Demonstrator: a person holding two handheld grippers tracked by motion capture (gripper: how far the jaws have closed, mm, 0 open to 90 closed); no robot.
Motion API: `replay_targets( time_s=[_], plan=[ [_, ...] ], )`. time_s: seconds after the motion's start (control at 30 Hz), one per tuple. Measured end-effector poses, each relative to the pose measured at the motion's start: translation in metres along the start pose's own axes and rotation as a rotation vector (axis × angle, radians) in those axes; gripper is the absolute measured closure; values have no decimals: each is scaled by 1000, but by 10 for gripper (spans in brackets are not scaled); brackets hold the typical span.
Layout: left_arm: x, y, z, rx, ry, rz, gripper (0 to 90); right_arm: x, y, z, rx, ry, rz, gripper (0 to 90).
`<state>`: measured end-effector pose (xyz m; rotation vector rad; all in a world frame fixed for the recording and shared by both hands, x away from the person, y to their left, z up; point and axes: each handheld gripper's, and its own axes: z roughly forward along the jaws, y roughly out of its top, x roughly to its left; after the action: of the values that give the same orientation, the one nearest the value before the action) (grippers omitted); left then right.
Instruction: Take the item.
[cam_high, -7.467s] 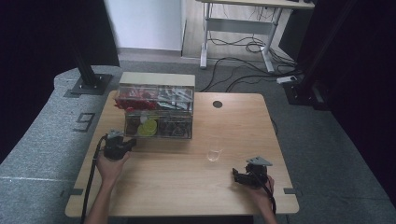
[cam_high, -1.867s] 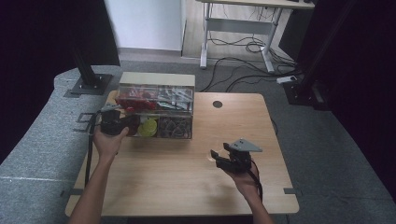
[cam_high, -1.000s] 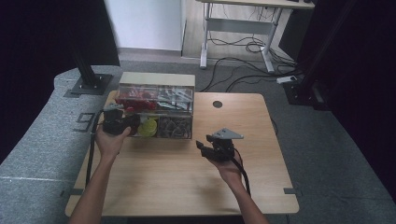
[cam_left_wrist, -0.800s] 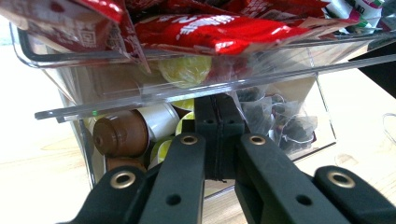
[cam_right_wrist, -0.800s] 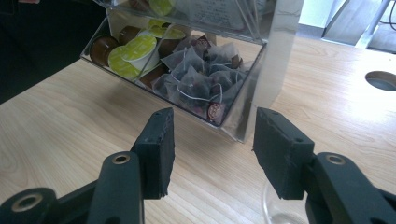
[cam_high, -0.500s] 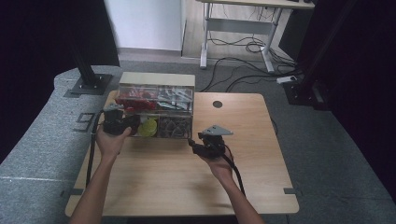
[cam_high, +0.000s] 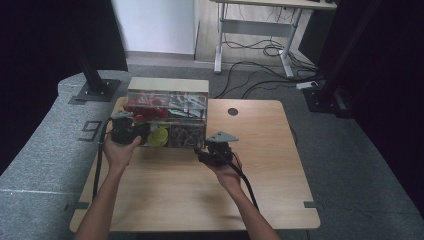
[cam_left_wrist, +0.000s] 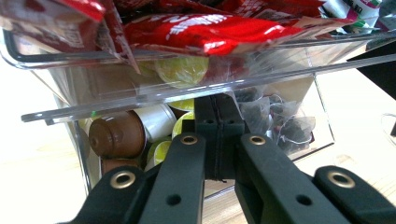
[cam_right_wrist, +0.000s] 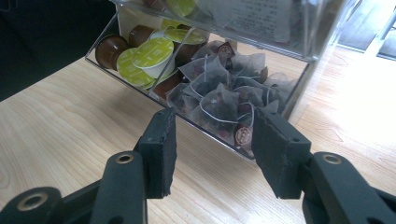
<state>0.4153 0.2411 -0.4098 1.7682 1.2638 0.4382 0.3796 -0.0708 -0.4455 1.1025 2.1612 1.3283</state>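
Note:
A clear plastic organiser box (cam_high: 167, 117) stands at the back left of the wooden table (cam_high: 280, 165). Red packets (cam_left_wrist: 210, 32) fill its top tier. Below lie coffee capsules (cam_right_wrist: 149, 53) and mesh tea bags (cam_right_wrist: 219, 98) in a tilted-out drawer. My left gripper (cam_high: 140, 132) is shut, its tips (cam_left_wrist: 217, 105) against the clear wall at the box's left end, with nothing seen between them. My right gripper (cam_high: 204, 149) is open just in front of the tea-bag compartment. Its jaws (cam_right_wrist: 212, 135) have just been closing a little, the drawer's front edge lying beyond them, untouched.
A round cable hole (cam_high: 233, 111) is in the table behind the right hand. A black stand (cam_high: 95, 85) is on the grey floor at the back left, and a desk frame with cables (cam_high: 260, 45) is farther back. Bare tabletop spreads to the right and front.
My right gripper has travelled left from the table's right side up to the box's lower drawer. The left gripper, earlier lower on the table, now stays at the box's left end.

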Motion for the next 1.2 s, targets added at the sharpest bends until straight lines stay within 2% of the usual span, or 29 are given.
replay_targets(
  time_s=[1.2],
  plan=[
    [-2,0,1,-2,-6,1,900,8,9,38,24,-28,-1,541]
  ],
)
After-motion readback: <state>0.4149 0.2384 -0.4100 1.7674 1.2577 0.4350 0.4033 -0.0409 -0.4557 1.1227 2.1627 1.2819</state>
